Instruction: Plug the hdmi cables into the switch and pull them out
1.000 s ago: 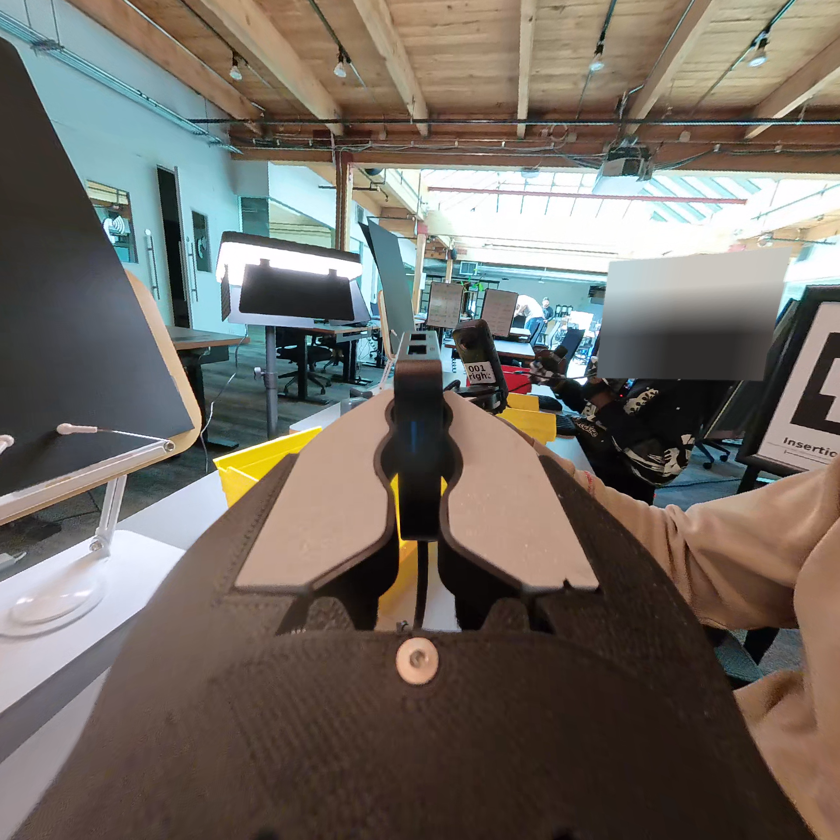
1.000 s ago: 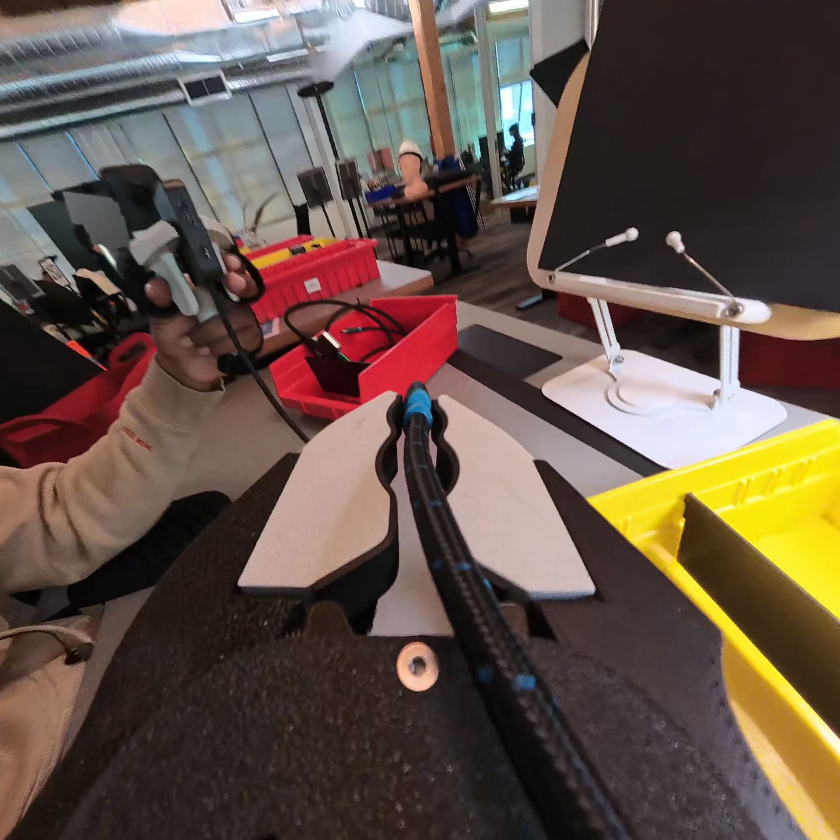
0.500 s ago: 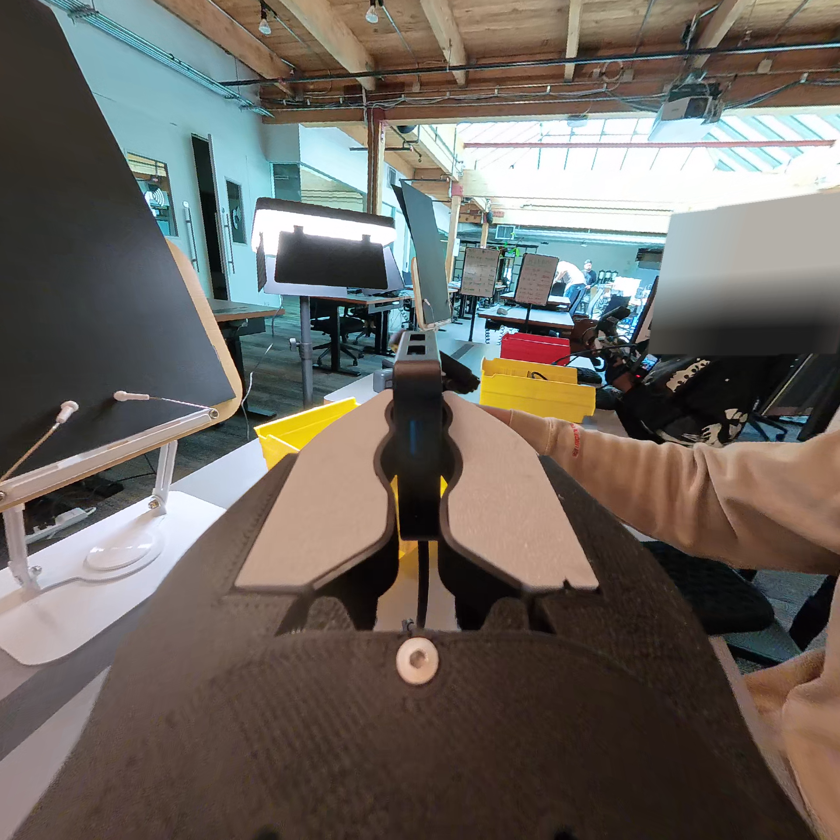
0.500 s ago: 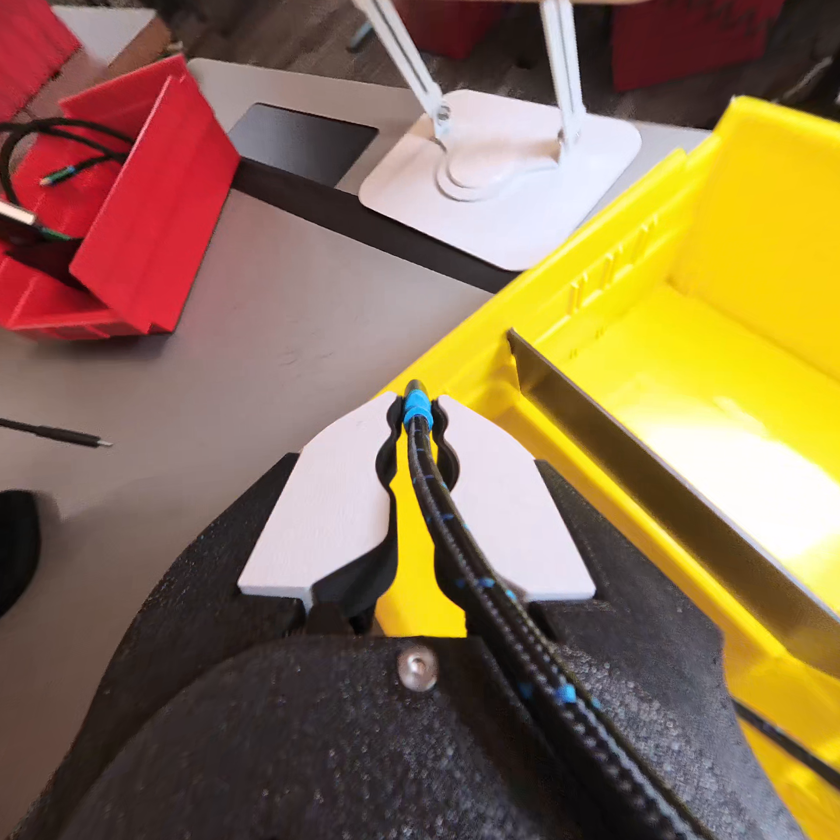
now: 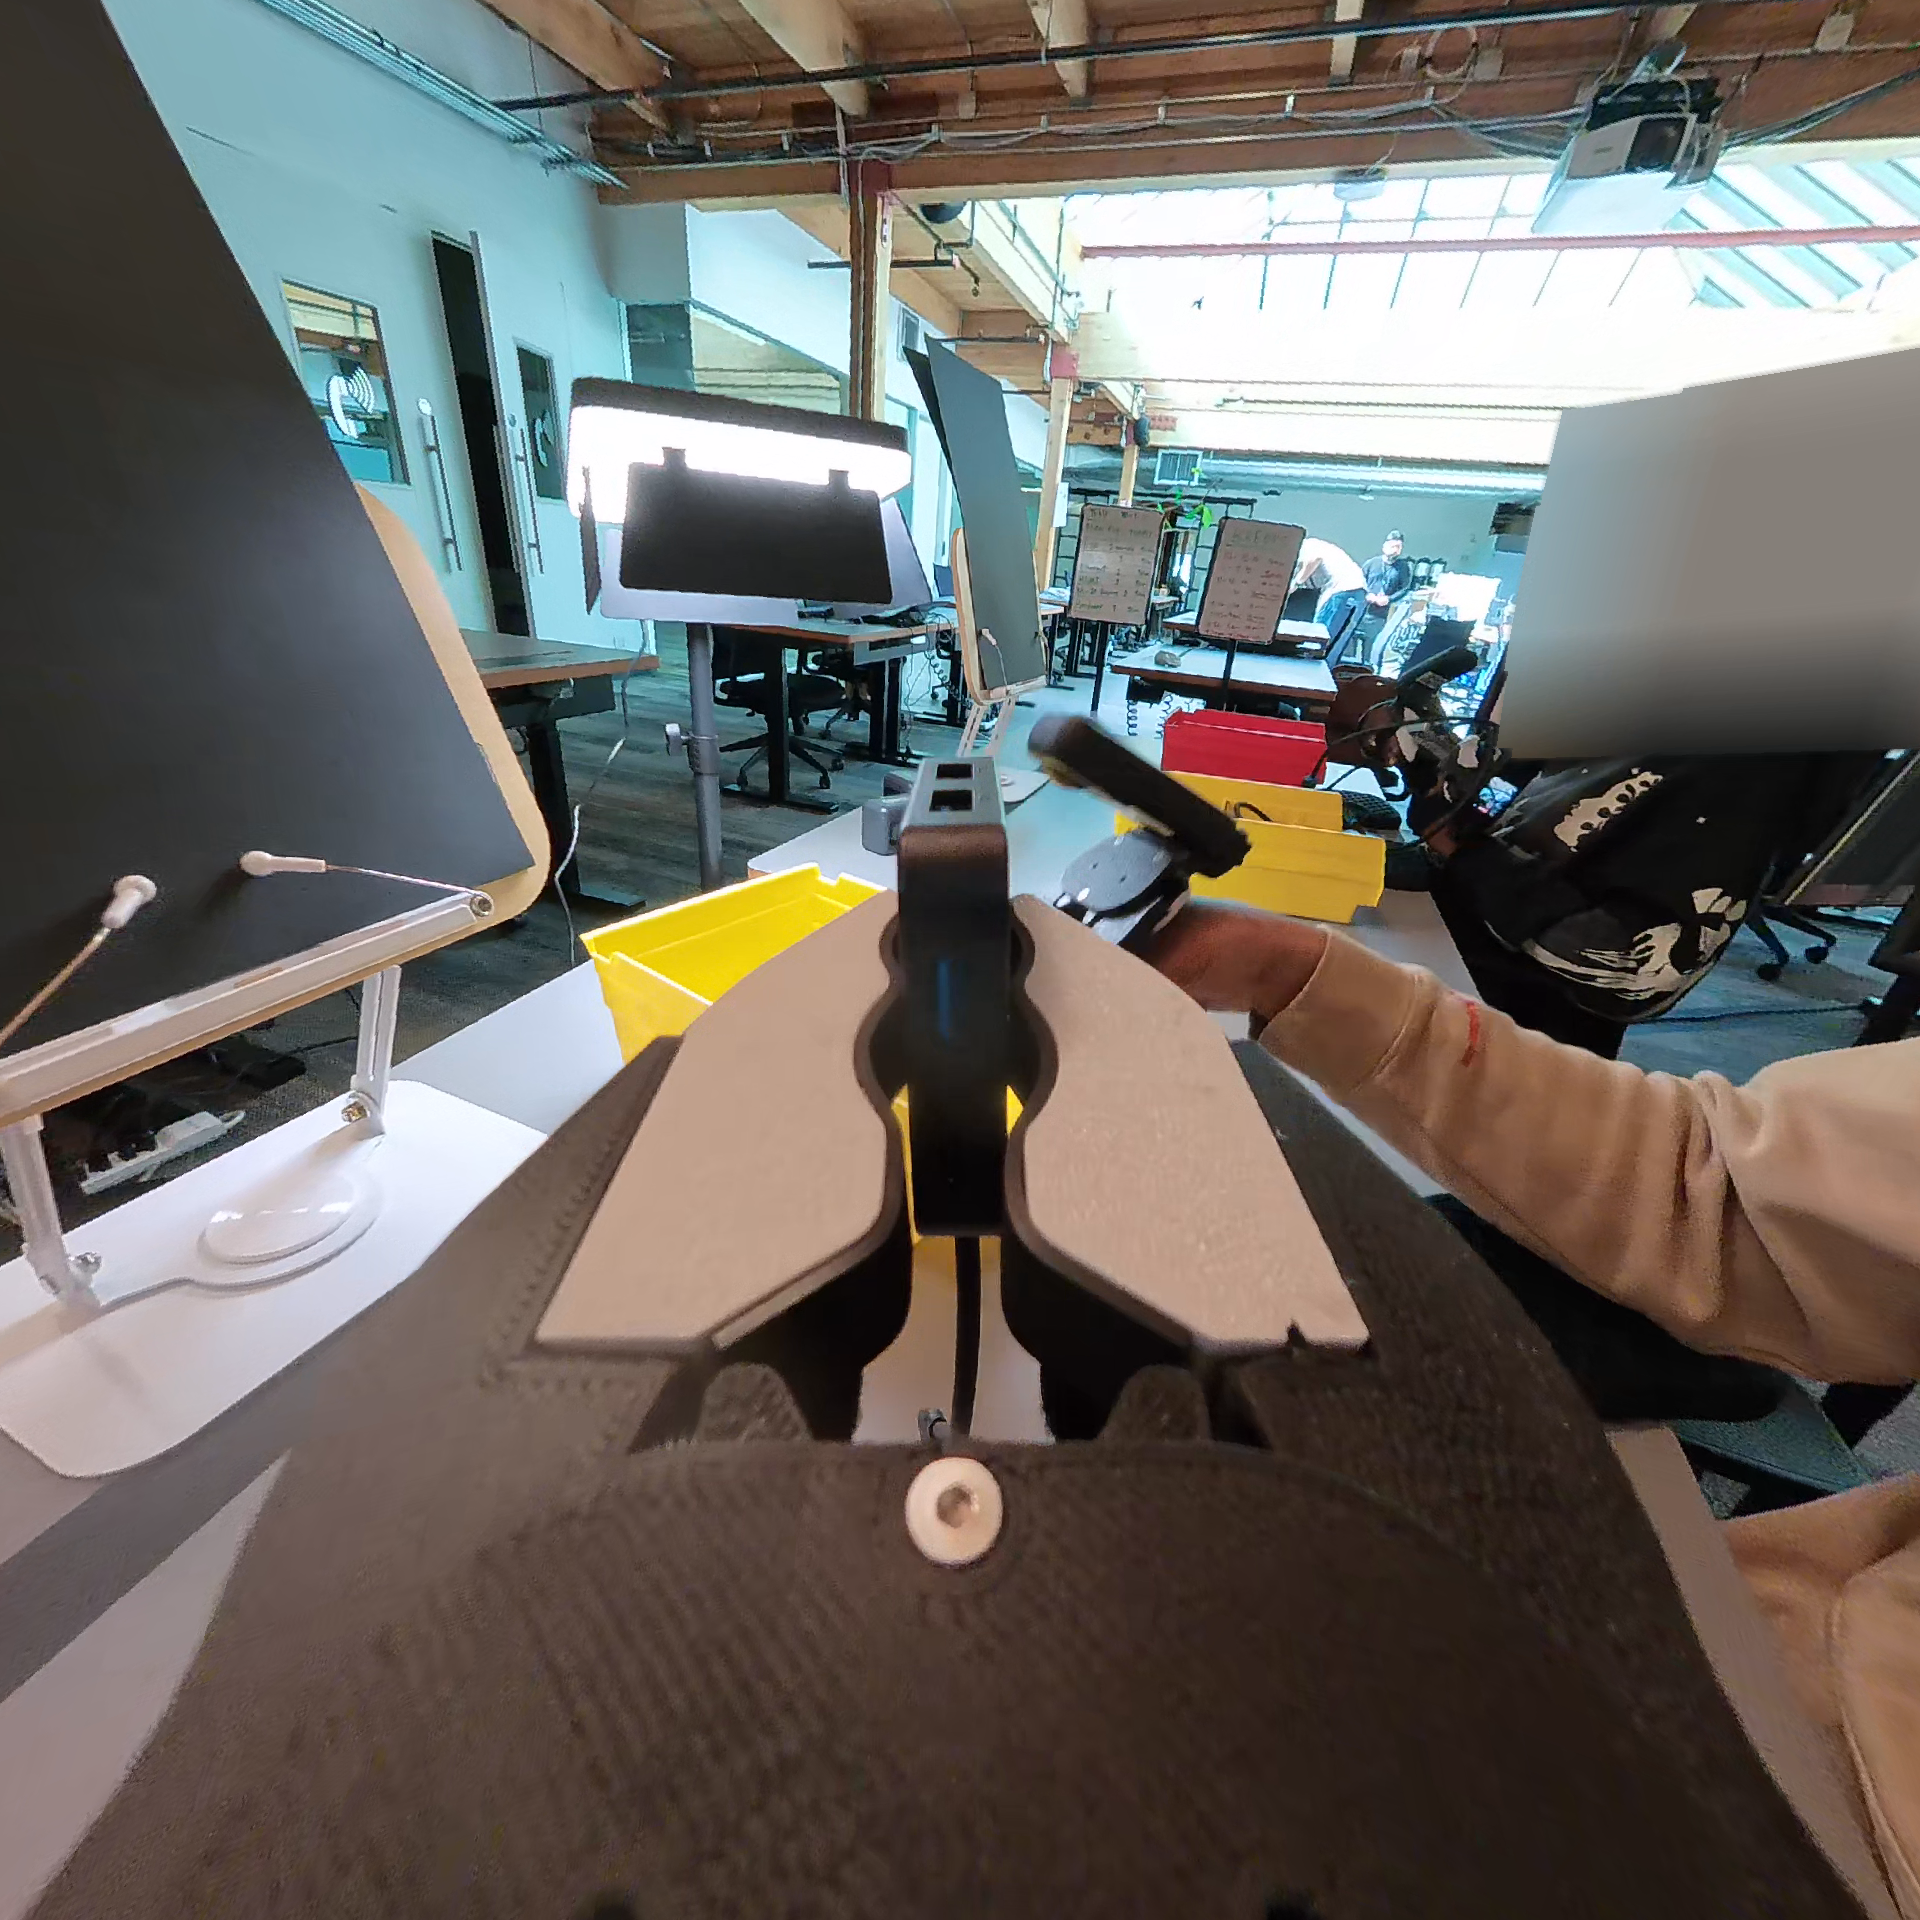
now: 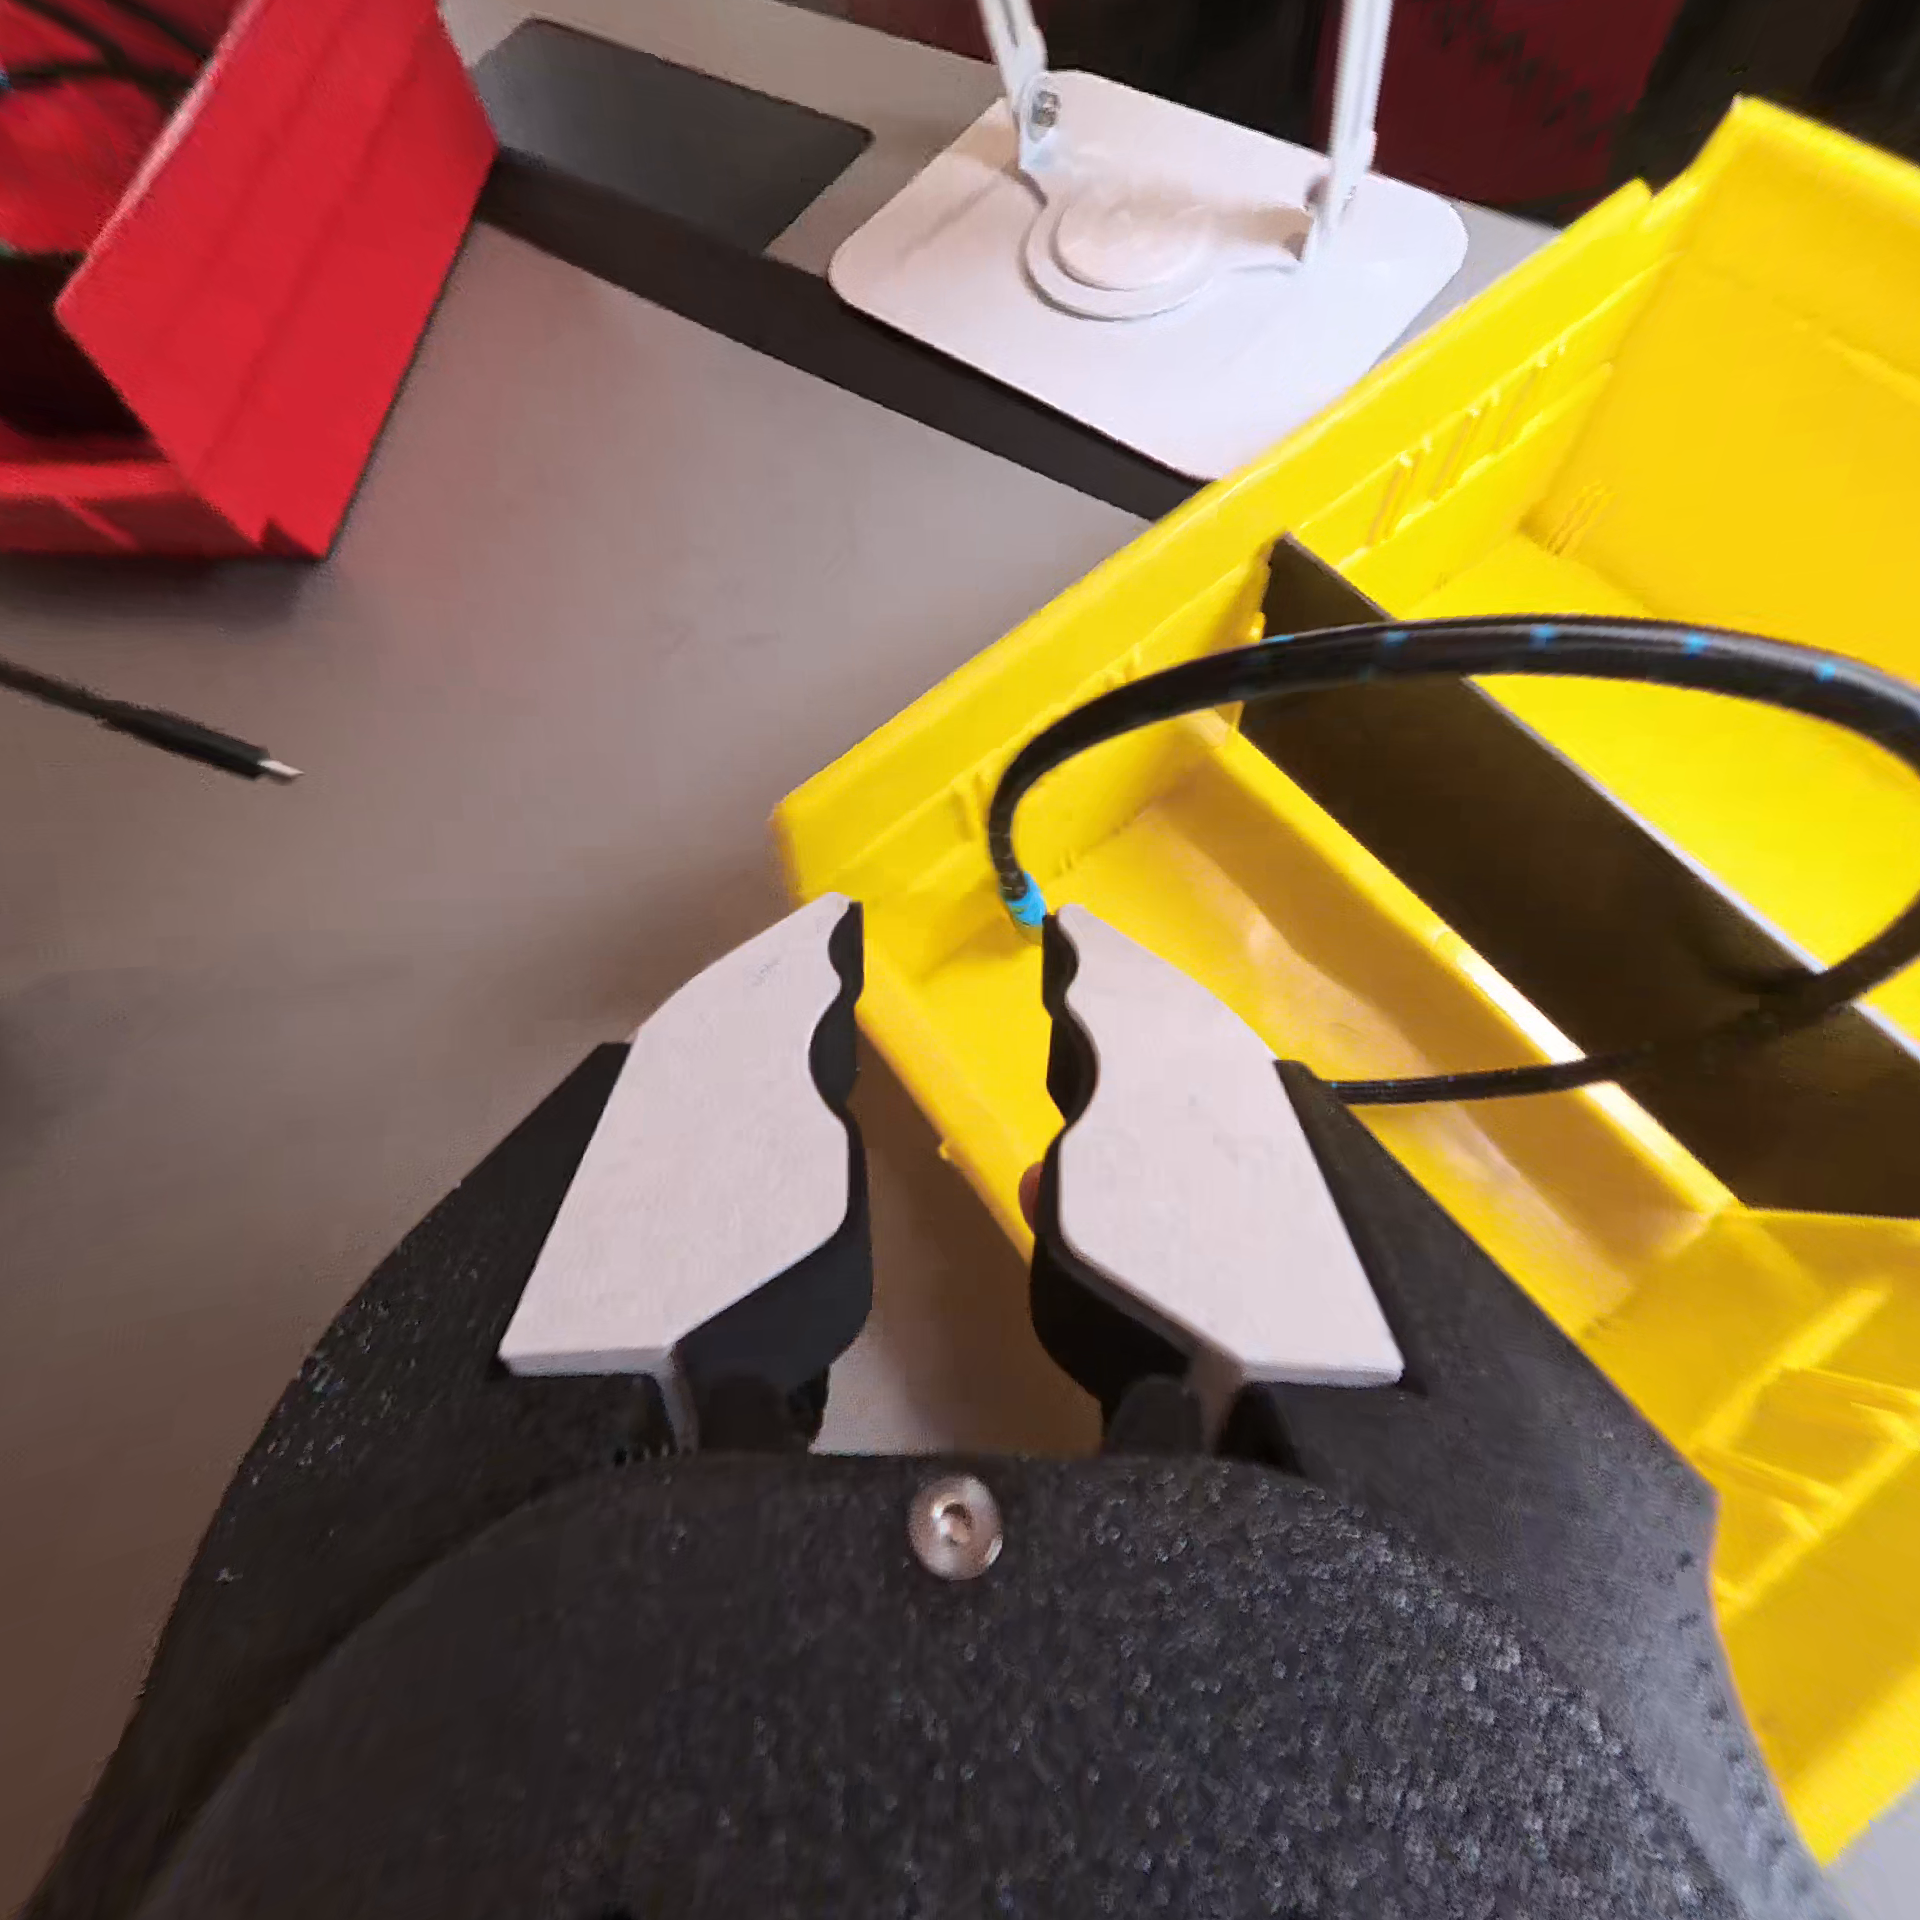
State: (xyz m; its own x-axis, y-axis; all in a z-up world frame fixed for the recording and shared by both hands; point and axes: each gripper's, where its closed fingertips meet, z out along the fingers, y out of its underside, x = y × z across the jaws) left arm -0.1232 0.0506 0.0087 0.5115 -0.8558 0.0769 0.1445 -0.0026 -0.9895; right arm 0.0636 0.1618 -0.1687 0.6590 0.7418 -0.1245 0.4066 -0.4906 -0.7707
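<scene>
My left gripper (image 5: pixel 953 914) is shut on the black HDMI switch (image 5: pixel 953 987) and holds it upright above the table, its two ports facing away at the top. A thin black lead hangs from its lower end. My right gripper (image 6: pixel 951 920) is open and empty, over the near corner of the yellow bin (image 6: pixel 1403 790). The black braided HDMI cable with blue flecks (image 6: pixel 1351 649) loops over that bin, its blue-ringed end just beyond my right fingertip. The right gripper also shows in the left wrist view (image 5: pixel 1127 883), held by a hand beyond the switch.
A white stand base (image 6: pixel 1153 239) sits behind the yellow bin. A red bin (image 6: pixel 249 312) stands at the left on the grey table (image 6: pixel 520 727). A thin black cable end (image 6: pixel 187 743) lies on the table. A black divider (image 6: pixel 1507 831) crosses the yellow bin. The gap from one gripper's tips to the other's is roughly 30 cm.
My right gripper has swung down to the yellow bin, opened and let go of the braided cable, which now hangs over the bin. My left gripper still holds the switch, tilted slightly lower.
</scene>
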